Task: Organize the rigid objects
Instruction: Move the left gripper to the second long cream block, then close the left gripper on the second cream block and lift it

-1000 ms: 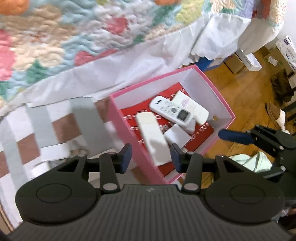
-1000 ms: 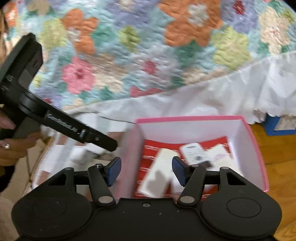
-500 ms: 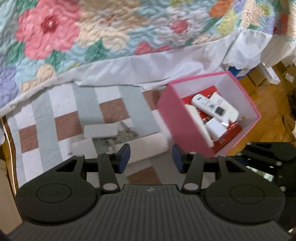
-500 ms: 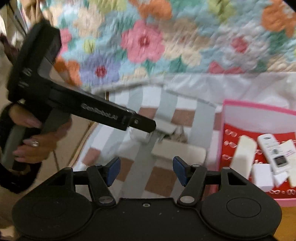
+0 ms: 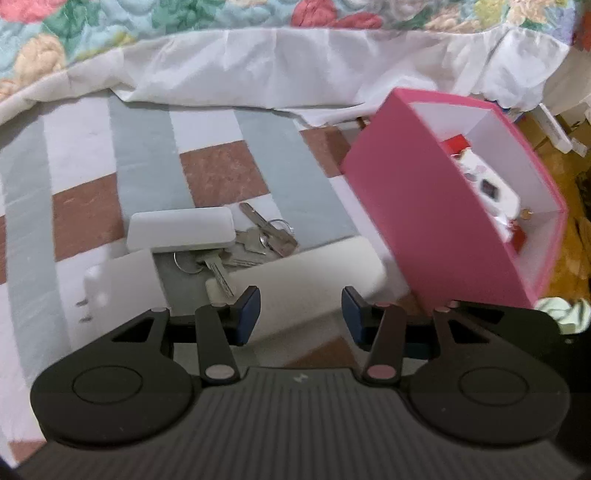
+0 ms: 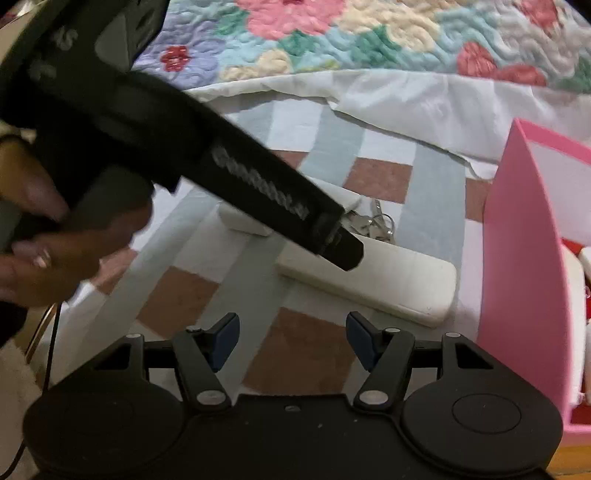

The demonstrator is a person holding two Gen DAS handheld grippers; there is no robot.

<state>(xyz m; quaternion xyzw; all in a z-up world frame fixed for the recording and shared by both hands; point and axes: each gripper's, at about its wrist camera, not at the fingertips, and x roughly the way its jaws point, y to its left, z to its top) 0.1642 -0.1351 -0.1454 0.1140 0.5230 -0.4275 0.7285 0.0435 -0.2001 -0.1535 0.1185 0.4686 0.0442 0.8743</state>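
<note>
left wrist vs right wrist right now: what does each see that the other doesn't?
Left wrist only: a white charger, the box's far inside with a remote, and wooden floor.
Right wrist only: the left gripper from outside, the hand holding it, and the right gripper, open and empty.
Both: the pink box, the long white remote, the keys, a small white case, the checked mat, the floral quilt.

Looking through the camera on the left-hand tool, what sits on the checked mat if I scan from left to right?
White plug adapter → bunch of keys → long white case → pink box holding a white remote. The small white case above the adapter overlaps both it and the keys, so I left it out.
</note>
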